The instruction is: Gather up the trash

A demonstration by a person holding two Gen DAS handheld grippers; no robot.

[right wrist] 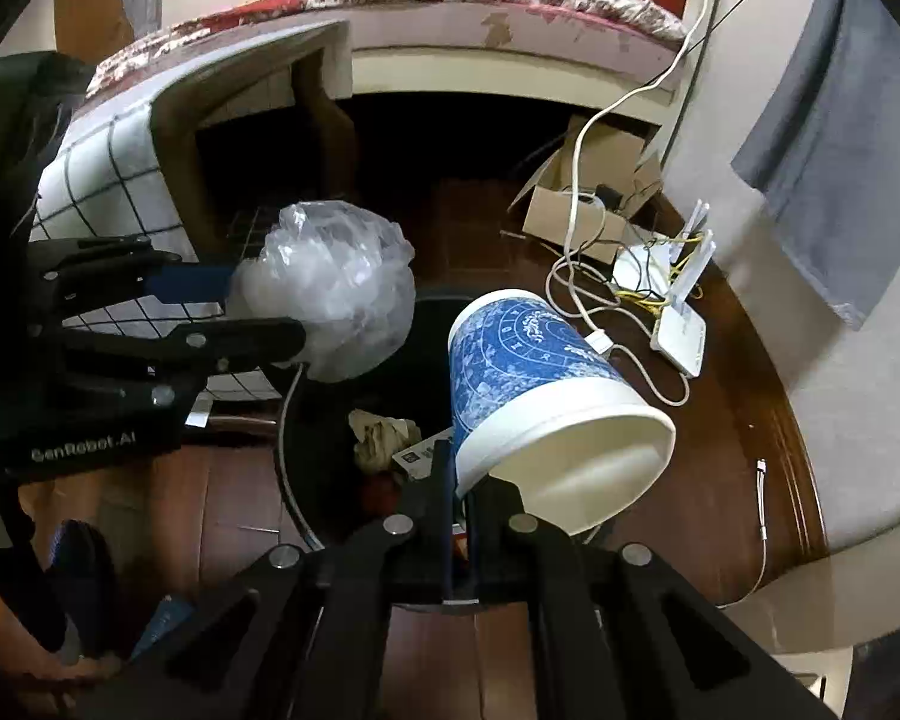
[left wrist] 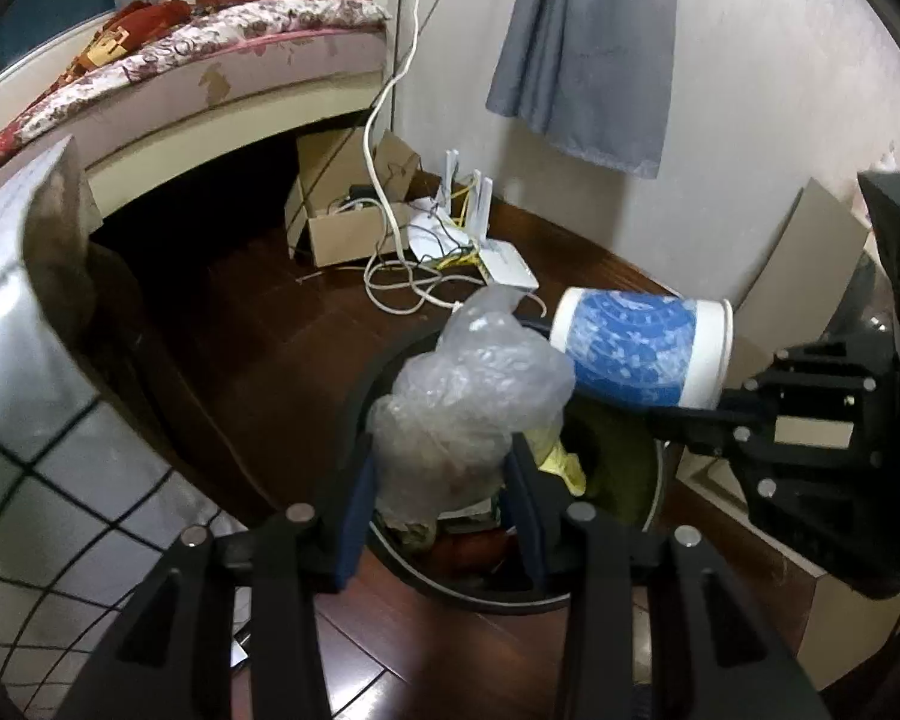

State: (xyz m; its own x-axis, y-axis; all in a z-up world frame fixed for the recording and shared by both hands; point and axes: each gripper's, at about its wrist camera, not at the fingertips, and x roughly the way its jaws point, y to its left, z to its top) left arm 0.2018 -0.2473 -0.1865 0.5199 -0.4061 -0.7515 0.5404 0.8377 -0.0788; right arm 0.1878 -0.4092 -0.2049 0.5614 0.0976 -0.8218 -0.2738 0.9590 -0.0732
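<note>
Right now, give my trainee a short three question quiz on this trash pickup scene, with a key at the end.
1. True or false: the left gripper holds the paper cup.
2. What sits directly below both held items? A) cardboard box B) trash bin C) router
3. Fill in: the right gripper pinches the cup by its ____.

Key:
1. False. The left gripper is shut on the plastic bag; the right gripper holds the cup.
2. B. The bin, already holding some rubbish, is under both.
3. Rim. The thin jaws are shut on the cup's rim, and the cup is tipped on its side.
</note>
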